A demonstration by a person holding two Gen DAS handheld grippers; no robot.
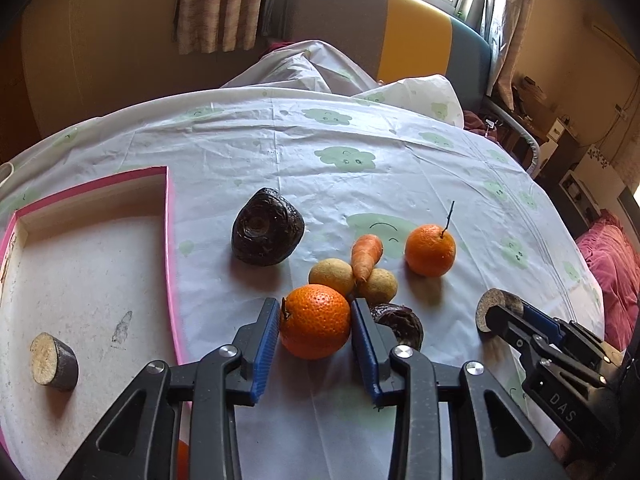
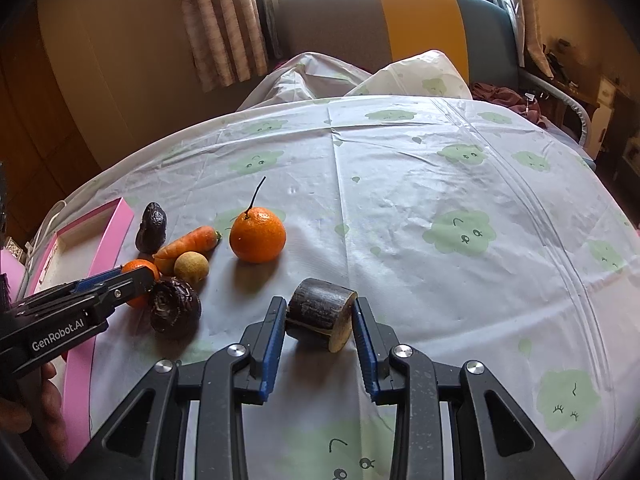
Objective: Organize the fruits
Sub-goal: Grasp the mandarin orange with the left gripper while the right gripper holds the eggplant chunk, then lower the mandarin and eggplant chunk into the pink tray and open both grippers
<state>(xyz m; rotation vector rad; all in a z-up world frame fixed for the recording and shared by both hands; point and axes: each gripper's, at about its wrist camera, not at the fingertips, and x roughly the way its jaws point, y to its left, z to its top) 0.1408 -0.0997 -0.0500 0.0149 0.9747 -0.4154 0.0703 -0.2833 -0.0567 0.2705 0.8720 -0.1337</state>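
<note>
Pink walls frame the shallow tray [image 1: 170,240] at the left side of the table, and its floor is pale and speckled. Inside the tray lies only one thing, a short cut piece of dark cane [image 1: 54,362], near the front left part, with its pale cut face turned up and to the left. All other produce lies outside the tray on the white cloth [image 1: 280,152] with green cloud faces.

Between the blue pads of the left gripper [image 1: 315,322] sits an orange [image 1: 315,322]. Both pads are against its sides, so the gripper is clamped on it, and the orange rests on the cloth just right of the tray wall. Behind it lie two small tan round fruits [image 1: 332,276], with a carrot [image 1: 366,256] resting between them. A second orange [image 1: 430,250] with a thin stem stands a little to the right, apart from the group. A large dark wrinkled fruit [image 1: 267,232] stands further back, and a smaller dark one [image 1: 400,324] lies just right of the left gripper.

In the right wrist view, the right gripper [image 2: 320,320] is closed on another cut piece of dark cane [image 2: 320,312], which lies on its side on the cloth, well apart from the tray.
</note>
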